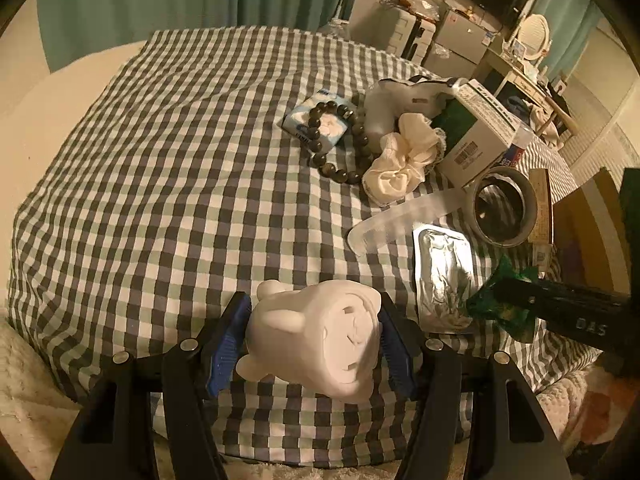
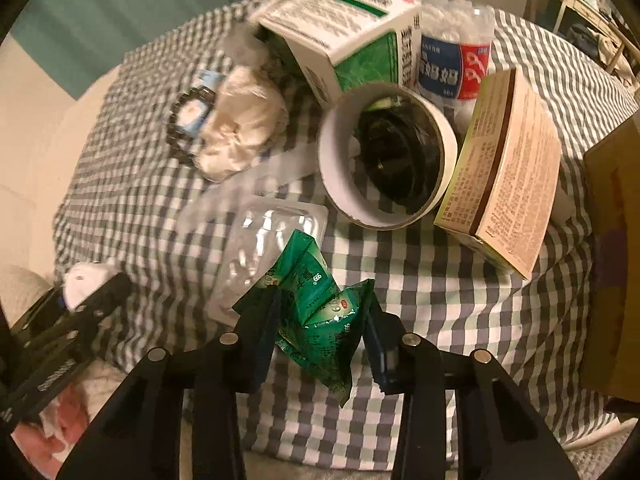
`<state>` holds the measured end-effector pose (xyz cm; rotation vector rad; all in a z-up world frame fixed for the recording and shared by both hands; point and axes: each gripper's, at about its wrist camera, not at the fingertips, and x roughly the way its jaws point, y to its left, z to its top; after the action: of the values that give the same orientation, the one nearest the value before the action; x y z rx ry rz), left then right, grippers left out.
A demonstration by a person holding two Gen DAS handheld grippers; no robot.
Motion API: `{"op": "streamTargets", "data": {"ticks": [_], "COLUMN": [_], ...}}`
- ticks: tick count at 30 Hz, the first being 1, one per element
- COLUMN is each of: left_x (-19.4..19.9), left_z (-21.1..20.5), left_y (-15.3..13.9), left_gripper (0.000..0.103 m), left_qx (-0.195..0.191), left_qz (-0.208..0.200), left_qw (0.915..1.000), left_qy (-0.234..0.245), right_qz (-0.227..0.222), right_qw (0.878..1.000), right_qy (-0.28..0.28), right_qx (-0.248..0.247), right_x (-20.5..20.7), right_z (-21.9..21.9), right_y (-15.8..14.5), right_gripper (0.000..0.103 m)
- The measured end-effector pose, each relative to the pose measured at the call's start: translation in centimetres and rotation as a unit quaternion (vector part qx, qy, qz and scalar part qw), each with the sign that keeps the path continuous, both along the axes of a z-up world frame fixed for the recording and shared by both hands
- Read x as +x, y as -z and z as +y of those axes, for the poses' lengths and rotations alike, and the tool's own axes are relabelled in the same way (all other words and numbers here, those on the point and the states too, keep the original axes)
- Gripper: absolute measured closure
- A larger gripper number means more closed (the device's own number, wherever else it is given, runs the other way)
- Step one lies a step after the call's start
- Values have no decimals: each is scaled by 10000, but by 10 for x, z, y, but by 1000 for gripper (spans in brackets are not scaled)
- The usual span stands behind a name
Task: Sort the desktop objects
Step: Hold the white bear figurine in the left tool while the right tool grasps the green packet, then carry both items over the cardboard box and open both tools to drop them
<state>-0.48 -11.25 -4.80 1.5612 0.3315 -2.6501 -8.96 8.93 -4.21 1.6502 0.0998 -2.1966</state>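
My left gripper (image 1: 314, 320) is shut on a white animal figurine (image 1: 320, 344), lifted a little above the checked cloth (image 1: 160, 180) with its flat base facing the camera. In the right wrist view my right gripper (image 2: 322, 300) is shut on a crumpled strip of green sachets (image 2: 316, 304), both pads pressing its sides. The left wrist view shows the same sachets (image 1: 500, 308) at the right, just past a silver blister pack (image 1: 440, 272). The left gripper's fingers (image 2: 100, 300) and the figurine (image 2: 82, 280) show at the lower left of the right wrist view.
Behind the sachets lie a tape roll (image 2: 384, 160), a green-and-white box (image 2: 352, 36), a tan box (image 2: 508, 184) and a cotton swab pack (image 2: 456, 52). A cream scrunchie (image 1: 404, 160), bead bracelet (image 1: 340, 136), tissue pack (image 1: 316, 120) and clear comb (image 1: 400, 216) lie further left. A cardboard box (image 2: 616, 240) stands at the right.
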Motion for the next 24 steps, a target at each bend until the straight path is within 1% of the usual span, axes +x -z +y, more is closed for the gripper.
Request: {"op": "streamTargets", "data": {"ticks": [3,5,8,11,12,15,17,20,21,24], "left_x": [1,2,8,11,12,12,12,11,12,13], "left_z": [6,11,22,28,30,33,34,35,35,43], "left_y": [-7,-15,-34,-46,-49,-59,-62,-68,-70,-81], "left_gripper": [39,39,39,39,39,39,39,39,39,39], "left_qx": [-134,-315,-701,-864,-920,-1156,-1252,-1242,-1247,-1346], "left_qz": [129,260,543,736,781,933,1019,1107,1136,1214], "left_qw": [9998,9992,9960,9935,9926,9889,9869,9861,9857,9834], "left_qy": [24,29,90,101,91,41,16,-4,-14,-9], "right_qz": [110,199,349,438,444,495,590,688,715,718], "right_qw": [9999,9997,9991,9986,9985,9980,9975,9968,9965,9964], "right_qy": [-44,-61,-148,-197,-206,-289,-341,-413,-436,-451], "right_qx": [-110,-144,-202,-232,-251,-253,-165,-8,11,-7], "right_x": [14,16,24,24,28,32,34,40,39,43], "right_z": [9,10,10,6,15,17,13,9,3,9], "right_y": [-13,-22,-36,-43,-47,-55,-60,-66,-66,-71], "right_gripper": [65,65,65,65,65,65,65,65,65,65]}}
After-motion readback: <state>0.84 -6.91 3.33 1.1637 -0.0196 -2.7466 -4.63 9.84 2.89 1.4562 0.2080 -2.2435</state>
